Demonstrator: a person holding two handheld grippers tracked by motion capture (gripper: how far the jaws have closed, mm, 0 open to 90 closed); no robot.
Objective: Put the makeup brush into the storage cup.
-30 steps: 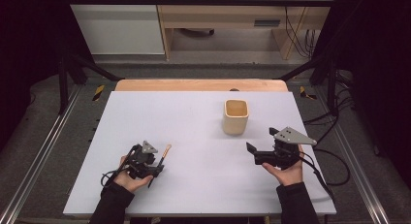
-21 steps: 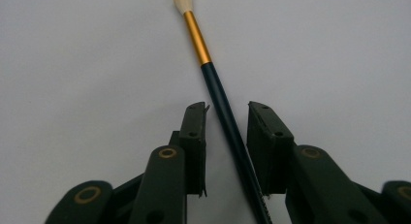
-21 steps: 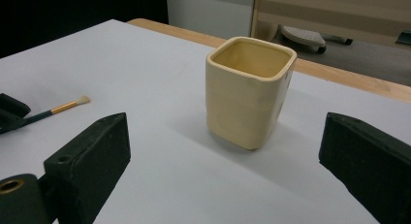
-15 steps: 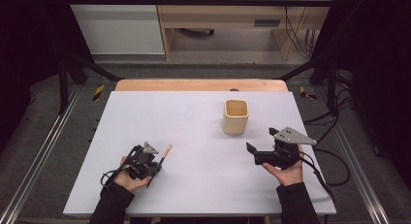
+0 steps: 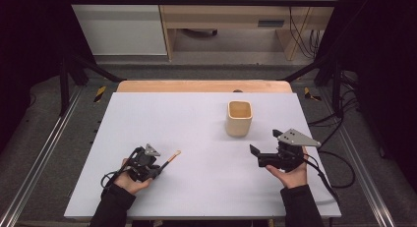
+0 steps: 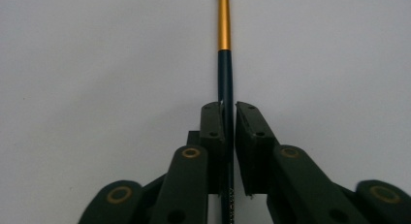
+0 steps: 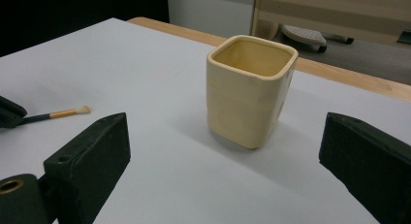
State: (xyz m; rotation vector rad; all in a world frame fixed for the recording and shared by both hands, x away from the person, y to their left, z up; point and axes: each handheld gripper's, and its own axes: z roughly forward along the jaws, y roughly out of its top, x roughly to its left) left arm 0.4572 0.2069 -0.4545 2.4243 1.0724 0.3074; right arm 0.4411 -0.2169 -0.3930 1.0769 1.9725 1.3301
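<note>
A thin brush [image 6: 224, 25] with a dark handle, gold ferrule and pale bristles lies low over the white table [image 5: 196, 128]. My left gripper [image 6: 229, 112] is shut on its handle; in the high view that gripper [image 5: 156, 169] is at the front left, with the brush [image 5: 173, 156] pointing up and to the right. A cream square cup [image 5: 239, 118] stands upright at the centre right. My right gripper [image 5: 264, 142] is open, just right of and nearer than the cup. In the right gripper view the cup [image 7: 249, 93] stands beyond the wide-apart jaws, and the brush [image 7: 63, 113] shows at far left.
The table's wooden far edge [image 5: 201, 86] runs across the back. Metal frame rails [image 5: 44, 153] flank the table. Cables [image 5: 339, 163] trail off its right side. A person's hands [image 5: 290, 175] hold both grippers near the front edge.
</note>
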